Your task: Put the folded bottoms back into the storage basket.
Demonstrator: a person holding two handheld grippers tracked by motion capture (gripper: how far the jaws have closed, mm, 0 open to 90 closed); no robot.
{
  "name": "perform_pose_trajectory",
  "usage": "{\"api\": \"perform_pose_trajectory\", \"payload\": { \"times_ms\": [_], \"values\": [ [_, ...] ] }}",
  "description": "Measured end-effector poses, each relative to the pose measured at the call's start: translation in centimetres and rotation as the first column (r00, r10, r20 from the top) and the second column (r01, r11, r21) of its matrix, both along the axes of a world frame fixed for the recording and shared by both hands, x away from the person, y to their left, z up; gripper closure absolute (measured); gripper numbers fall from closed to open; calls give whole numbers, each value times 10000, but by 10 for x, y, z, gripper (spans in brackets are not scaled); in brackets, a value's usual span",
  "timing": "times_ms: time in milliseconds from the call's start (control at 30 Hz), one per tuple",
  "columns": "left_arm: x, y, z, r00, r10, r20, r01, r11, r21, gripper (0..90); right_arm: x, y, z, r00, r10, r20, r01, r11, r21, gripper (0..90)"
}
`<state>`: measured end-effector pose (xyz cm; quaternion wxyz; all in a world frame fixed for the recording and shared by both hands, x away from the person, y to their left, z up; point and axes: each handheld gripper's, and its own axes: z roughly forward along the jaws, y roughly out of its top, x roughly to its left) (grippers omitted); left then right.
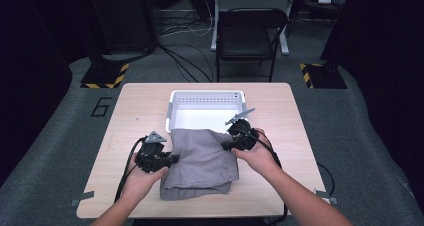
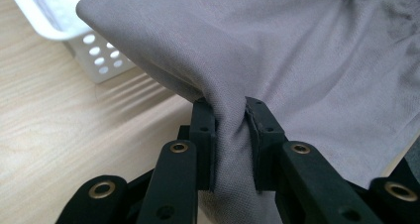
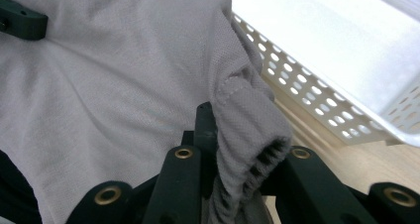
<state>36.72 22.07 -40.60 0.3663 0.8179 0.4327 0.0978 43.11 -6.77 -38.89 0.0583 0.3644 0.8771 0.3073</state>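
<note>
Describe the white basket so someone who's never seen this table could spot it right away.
Start at the wooden table and look to its far middle, just in front of the black chair. The basket sits there beyond the grey cloth, which overlaps its near rim. It is the table's one rigid white thing, a shallow rectangular bin with rows of small holes through its walls.

Matt grey woven cloth (image 1: 202, 158)

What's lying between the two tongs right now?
In the high view, the folded grey cloth spans the stretch between left tongs and right tongs, each pinching an edge.
</note>
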Motion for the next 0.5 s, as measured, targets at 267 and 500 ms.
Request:
{"api": "perform_pose_trajectory", "payload": {
  "times_ms": [267, 500],
  "values": [
    [4, -6, 14, 9999, -143, 69, 142, 9998, 169, 763, 4, -3, 14, 9999, -106, -58, 106, 9999, -36, 772],
    [8, -4, 25, 9999, -117, -71, 116, 9999, -6, 763, 6, -4, 28, 9999, -82, -88, 81, 9999, -81, 772]
  ]
}}
